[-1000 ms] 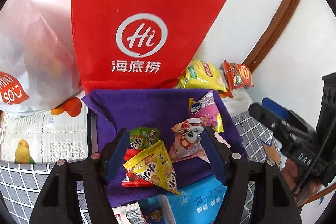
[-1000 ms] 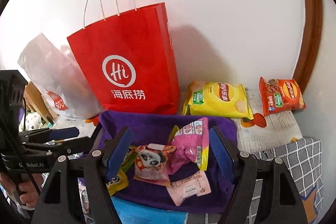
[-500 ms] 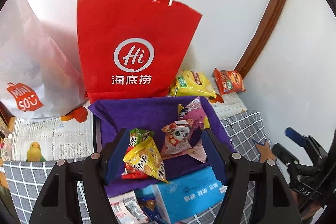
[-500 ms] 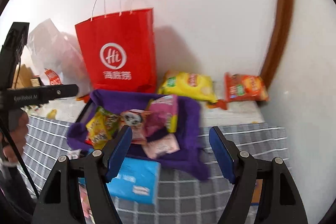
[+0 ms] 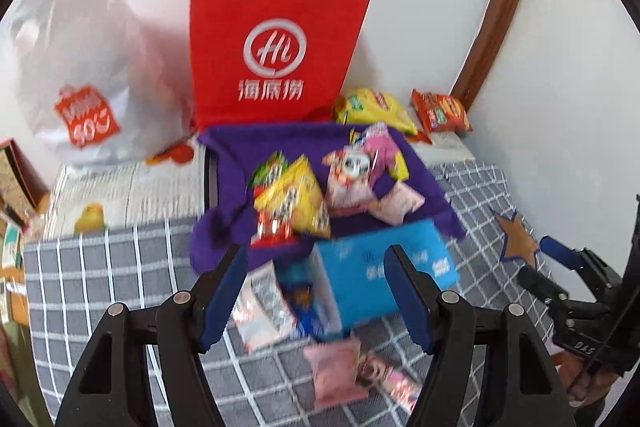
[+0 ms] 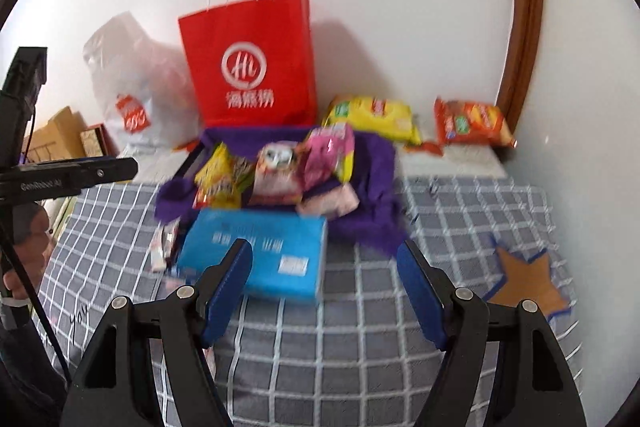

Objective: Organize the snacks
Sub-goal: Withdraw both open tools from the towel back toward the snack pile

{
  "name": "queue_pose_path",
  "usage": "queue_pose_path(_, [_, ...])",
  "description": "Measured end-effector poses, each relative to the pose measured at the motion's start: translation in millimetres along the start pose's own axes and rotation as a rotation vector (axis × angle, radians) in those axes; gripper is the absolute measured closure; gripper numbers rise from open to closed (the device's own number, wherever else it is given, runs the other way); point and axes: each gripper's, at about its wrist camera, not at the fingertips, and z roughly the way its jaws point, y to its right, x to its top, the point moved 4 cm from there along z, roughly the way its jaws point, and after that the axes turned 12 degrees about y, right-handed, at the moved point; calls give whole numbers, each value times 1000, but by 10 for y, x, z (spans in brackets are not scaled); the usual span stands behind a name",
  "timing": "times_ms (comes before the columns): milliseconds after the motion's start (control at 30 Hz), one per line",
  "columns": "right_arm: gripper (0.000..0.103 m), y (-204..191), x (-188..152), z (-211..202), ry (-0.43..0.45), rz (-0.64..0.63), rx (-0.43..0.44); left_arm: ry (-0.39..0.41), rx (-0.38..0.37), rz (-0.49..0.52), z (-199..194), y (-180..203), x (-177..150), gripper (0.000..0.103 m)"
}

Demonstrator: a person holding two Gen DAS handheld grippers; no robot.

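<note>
Snack packets [image 5: 304, 195] heaped in purple-lined tray [image 6: 376, 163] behind blue box [image 6: 256, 251]: light, crinkly, slippery, probably best pinched at sealed edges; both grippers' fingers [image 5: 224, 291] [image 6: 420, 295] wide open, empty.

Upper centre you face a matt red paper bag [image 5: 276, 55]; left of it, a translucent plastic bag [image 5: 92, 67]. Mid-frame, glossy foil snack packets [image 5: 296, 195] lie on fuzzy purple cloth [image 5: 236, 155].
</note>
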Motion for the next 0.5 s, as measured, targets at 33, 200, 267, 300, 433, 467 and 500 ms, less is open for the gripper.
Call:
queue_pose_path(33, [29, -34, -103, 22, -13, 8, 11, -13, 4, -2, -2, -21, -88, 34])
queue_pose_path(200, [30, -216, -504, 125, -79, 19, 41, -61, 19, -31, -9, -161, -405, 34])
queue_pose_path(267, [30, -310, -613, 150, -102, 23, 62, -66, 35, -38, -12, -223, -465, 34])
queue_pose_path(300, [31, -362, -660, 149, -109, 22, 79, -67, 47, -43, -12, -259, -490, 34])
queue_pose_path(433, [31, -551, -794, 108, -99, 10, 149, -82, 58, -70, 1, -363, -572, 34])
queue_pose_path(467, [31, -588, -819, 123, -106, 12, 163, -85, 58, -76, 6, -376, -591, 34])
queue_pose_path(500, [31, -640, -867, 150, -117, 14, 179, -87, 58, -78, 13, -383, -606, 34])
